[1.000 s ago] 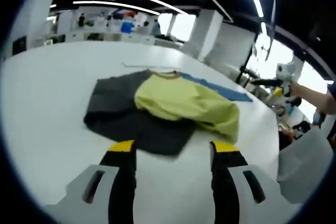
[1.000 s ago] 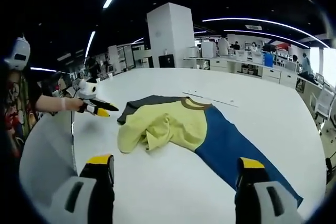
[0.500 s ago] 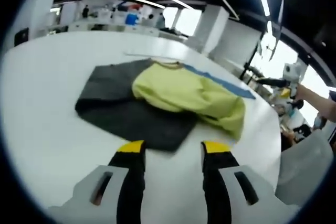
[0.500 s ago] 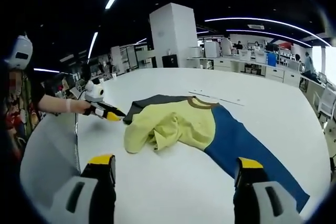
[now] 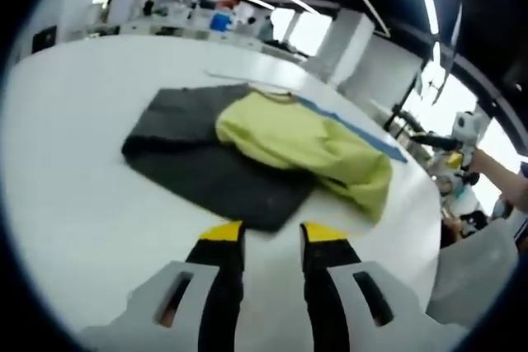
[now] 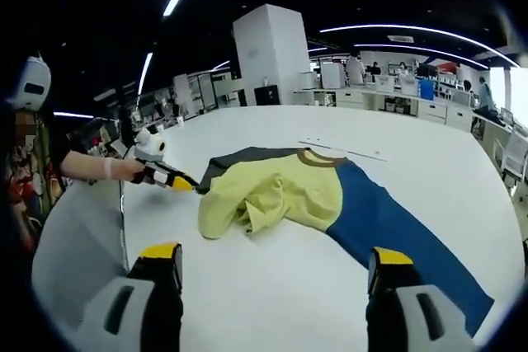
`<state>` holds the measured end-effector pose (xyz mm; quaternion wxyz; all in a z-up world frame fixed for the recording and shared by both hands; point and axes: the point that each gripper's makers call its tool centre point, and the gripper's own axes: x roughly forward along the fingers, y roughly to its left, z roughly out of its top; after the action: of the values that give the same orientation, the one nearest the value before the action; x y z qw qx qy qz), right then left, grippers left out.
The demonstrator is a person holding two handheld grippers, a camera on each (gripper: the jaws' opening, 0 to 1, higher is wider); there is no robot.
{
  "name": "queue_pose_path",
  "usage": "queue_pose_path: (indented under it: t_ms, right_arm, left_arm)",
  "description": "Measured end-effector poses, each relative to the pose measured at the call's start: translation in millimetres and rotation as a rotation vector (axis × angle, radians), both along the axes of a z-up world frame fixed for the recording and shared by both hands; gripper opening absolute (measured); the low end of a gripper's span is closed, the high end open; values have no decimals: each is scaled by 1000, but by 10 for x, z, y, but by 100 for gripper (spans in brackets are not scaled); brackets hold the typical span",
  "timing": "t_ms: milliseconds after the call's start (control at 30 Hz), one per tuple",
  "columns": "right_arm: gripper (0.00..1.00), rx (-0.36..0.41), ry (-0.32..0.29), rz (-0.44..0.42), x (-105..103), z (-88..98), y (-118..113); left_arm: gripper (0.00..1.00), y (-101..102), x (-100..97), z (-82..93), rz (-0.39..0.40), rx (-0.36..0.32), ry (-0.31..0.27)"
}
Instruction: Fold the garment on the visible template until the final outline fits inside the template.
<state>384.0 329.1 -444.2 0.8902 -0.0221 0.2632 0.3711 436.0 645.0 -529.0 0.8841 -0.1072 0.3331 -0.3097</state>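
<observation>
A garment lies crumpled on the white table (image 6: 272, 294). It has a dark grey part (image 5: 194, 150), a yellow-green middle (image 5: 293, 142) (image 6: 272, 195) folded over itself, and a blue part (image 6: 396, 232). My left gripper (image 5: 272, 235) hovers low at the grey part's near edge, its jaws a narrow gap apart with the cloth edge just past the tips. It also appears from the side as the left gripper (image 6: 183, 181), touching the grey corner. My right gripper (image 6: 276, 255) is wide open above bare table, short of the garment. A thin marked line (image 6: 346, 152) runs beyond the collar.
A person's arm (image 6: 87, 164) holds the left gripper from the table's left edge. The other hand-held gripper (image 5: 433, 139) shows past the table's far side. Desks, a white column (image 6: 268, 55) and office furniture stand behind the table.
My left gripper's jaws have narrowed a lot and moved up to the grey cloth's edge. The right gripper stays wide open; its view shifted slightly.
</observation>
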Motion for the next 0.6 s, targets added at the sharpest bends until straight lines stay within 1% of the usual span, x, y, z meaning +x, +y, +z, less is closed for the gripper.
queue_pose_path:
  t_ms: [67,167,267,300,367,433,600]
  right_arm:
    - [93,4,3,-4,2,-14,-13]
    - [93,6,4,-6,-10,-25,-10]
    - [93,10,10,-8,-12,-38,-21]
    - [93,9,10,-8,-15,-40,-23]
    - [93,11,10,-9,-14,-43,-47]
    - [93,12,11,-12,-17,-42,-59]
    - [93,10,11,-18,-22,-37,-75]
  left_arm:
    - [16,-4,4,-10,4,-2,1]
    - [17,-48,3,-4,10,-10,9]
    - [18,-73,34,2,7,-3,-2]
    - [18,-74,52,4,8,9,-15]
    - [11,-65,90,10,21,6,-24]
    - [1,-75,97,17,27,-1,-25]
    - [0,-66,114,24,41,-9,-27]
